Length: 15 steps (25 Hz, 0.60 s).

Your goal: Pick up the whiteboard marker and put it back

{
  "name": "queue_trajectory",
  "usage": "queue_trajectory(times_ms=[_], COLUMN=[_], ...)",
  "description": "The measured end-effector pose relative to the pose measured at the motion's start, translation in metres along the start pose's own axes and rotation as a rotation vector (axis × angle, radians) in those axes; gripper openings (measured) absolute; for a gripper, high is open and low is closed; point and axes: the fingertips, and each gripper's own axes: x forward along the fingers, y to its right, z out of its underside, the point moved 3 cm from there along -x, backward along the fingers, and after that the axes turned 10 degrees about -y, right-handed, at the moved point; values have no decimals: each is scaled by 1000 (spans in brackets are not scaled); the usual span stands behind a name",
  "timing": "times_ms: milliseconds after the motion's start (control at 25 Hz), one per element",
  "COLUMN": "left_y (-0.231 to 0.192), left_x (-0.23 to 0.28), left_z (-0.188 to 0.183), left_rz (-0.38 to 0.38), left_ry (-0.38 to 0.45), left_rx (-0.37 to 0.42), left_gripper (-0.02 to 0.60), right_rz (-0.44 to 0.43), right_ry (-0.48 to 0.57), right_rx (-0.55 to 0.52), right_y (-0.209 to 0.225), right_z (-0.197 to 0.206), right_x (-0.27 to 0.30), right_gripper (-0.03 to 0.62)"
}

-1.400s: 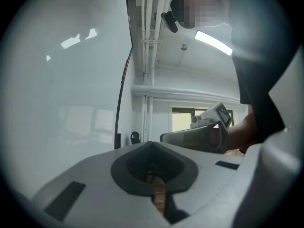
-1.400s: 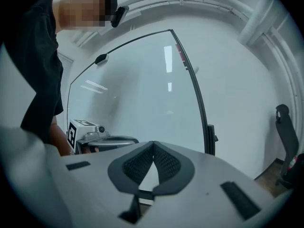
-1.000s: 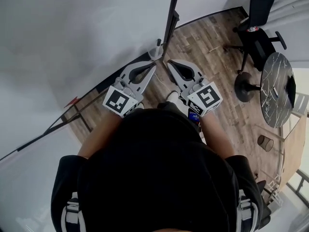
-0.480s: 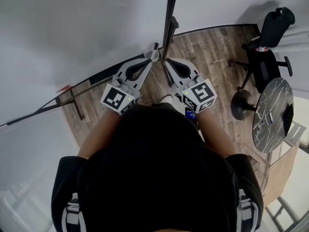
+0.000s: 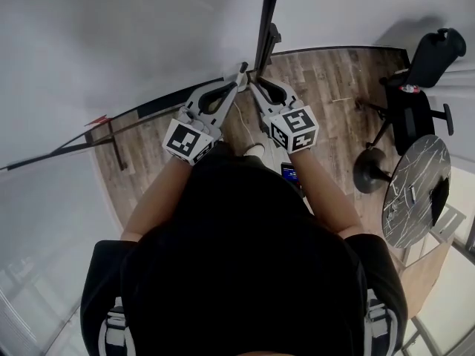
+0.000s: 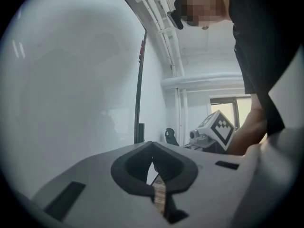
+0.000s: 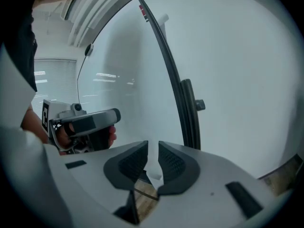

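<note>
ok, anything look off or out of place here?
Nothing stands out. The whiteboard, office chair and round table all stand normally. The right gripper has just been opening, with nothing between its jaws; the left gripper is shut and empty. I can't make out a marker.

Whiteboard (image 5: 111, 43) takes the left and far side — its edge post (image 5: 265, 21) stands mid-view. Left tongs (image 5: 242, 69) sit just beside the post's foot. Floor (image 5: 326, 80) lies to the right. The chair (image 5: 438, 50) is far right (beyond the round counter (image 5: 415, 191)) — both well apart from the board.
</note>
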Motion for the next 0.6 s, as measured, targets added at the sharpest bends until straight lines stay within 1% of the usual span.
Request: queue_trajectory(times_ms=[160, 360, 600], left_y=[-10, -23, -37], left_x=[2, 1, -6], left_z=[5, 16, 27], left_rz=[10, 27, 42], left_ry=[7, -7, -17], left_rx=[-17, -26, -26], left_gripper=[3, 3, 3], right_rz=[19, 46, 103], right_ry=[-24, -79, -136], right_rx=[45, 79, 153], right_y=[6, 13, 24], right_z=[7, 19, 36], right_x=[19, 41, 66], right_gripper=[71, 84, 121])
